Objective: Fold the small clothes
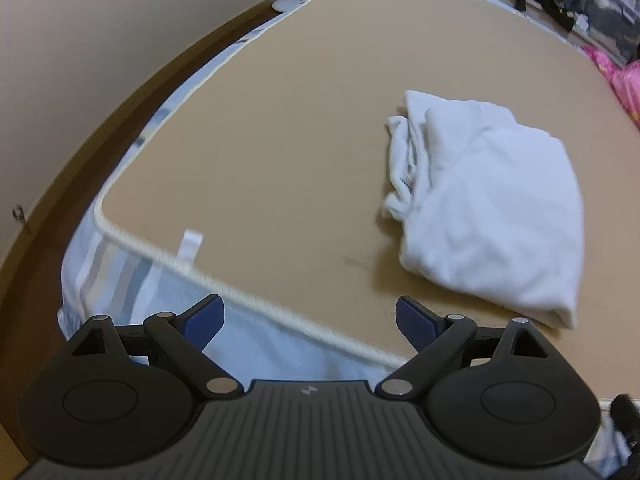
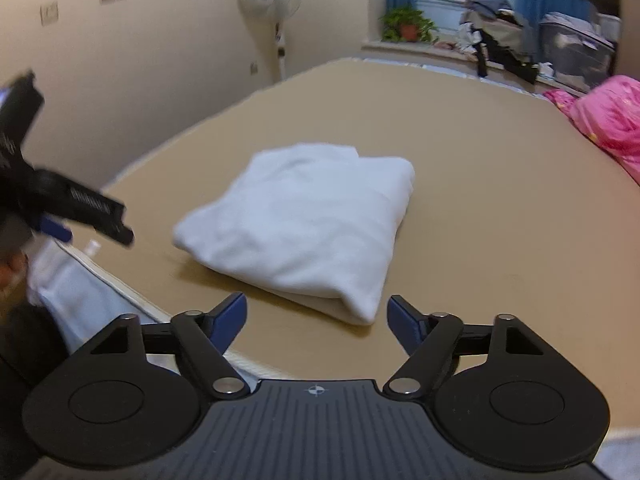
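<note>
A white garment (image 1: 488,208) lies folded into a thick bundle on the tan mattress (image 1: 280,120); it also shows in the right wrist view (image 2: 308,220). My left gripper (image 1: 310,316) is open and empty, over the mattress's near edge, to the left of and short of the garment. My right gripper (image 2: 316,316) is open and empty, just in front of the garment's near corner, not touching it. The left gripper also appears at the left edge of the right wrist view (image 2: 60,208).
A pink blanket (image 2: 604,120) lies at the mattress's right side. A standing fan (image 2: 269,4) is by the wall. Piled clothes and a bin (image 2: 572,48) sit by the window with a potted plant (image 2: 406,26). White bedding (image 1: 132,280) hangs off the left edge.
</note>
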